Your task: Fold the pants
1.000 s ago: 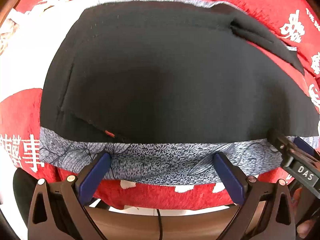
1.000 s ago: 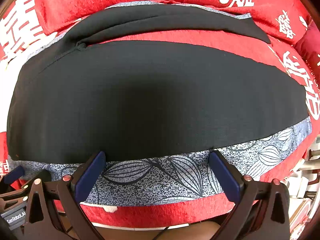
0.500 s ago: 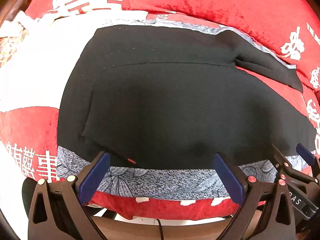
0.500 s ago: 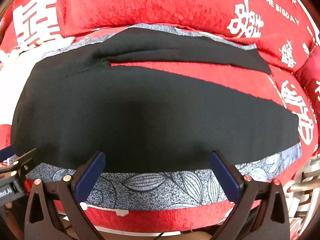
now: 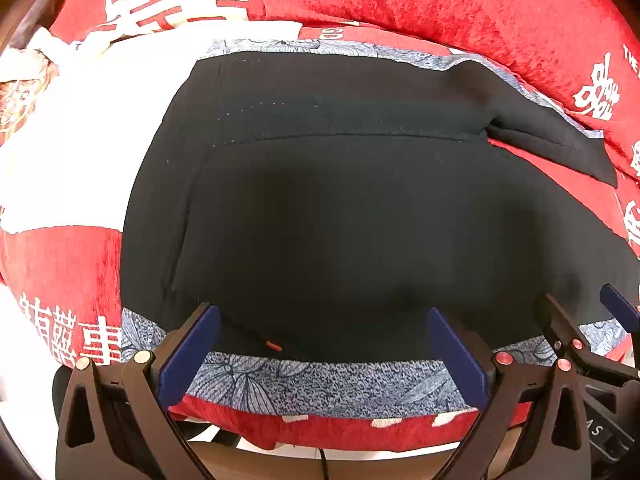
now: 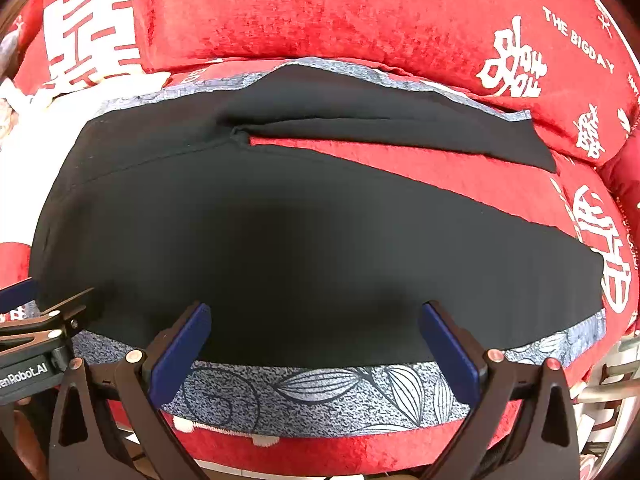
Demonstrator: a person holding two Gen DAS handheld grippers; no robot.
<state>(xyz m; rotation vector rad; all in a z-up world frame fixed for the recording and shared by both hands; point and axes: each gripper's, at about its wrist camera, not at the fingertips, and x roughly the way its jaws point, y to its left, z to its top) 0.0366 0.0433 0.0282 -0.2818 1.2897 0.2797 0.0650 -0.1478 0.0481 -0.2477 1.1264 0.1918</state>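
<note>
Black pants (image 5: 340,216) lie flat on a grey leaf-patterned cloth (image 5: 320,384), waist to the left, two legs running right. The right wrist view shows the legs (image 6: 300,240) split in a V, with red seat fabric between them. My left gripper (image 5: 320,352) hovers open over the near hem by the waist, nothing between its blue pads. A small red tag (image 5: 274,346) sits at that hem. My right gripper (image 6: 312,344) is open over the near edge of the near leg. Each gripper shows at the edge of the other's view.
Everything rests on a red sofa seat (image 6: 440,168) with white characters. Red back cushions (image 6: 360,20) rise behind the pants. A white patch (image 5: 80,152) of the cover lies left of the waist. The seat's front edge (image 5: 320,432) drops off just below the grippers.
Both grippers have drawn back and up from the pants, so more of the sofa and cushions shows. Both stay open, and the pants have not moved.
</note>
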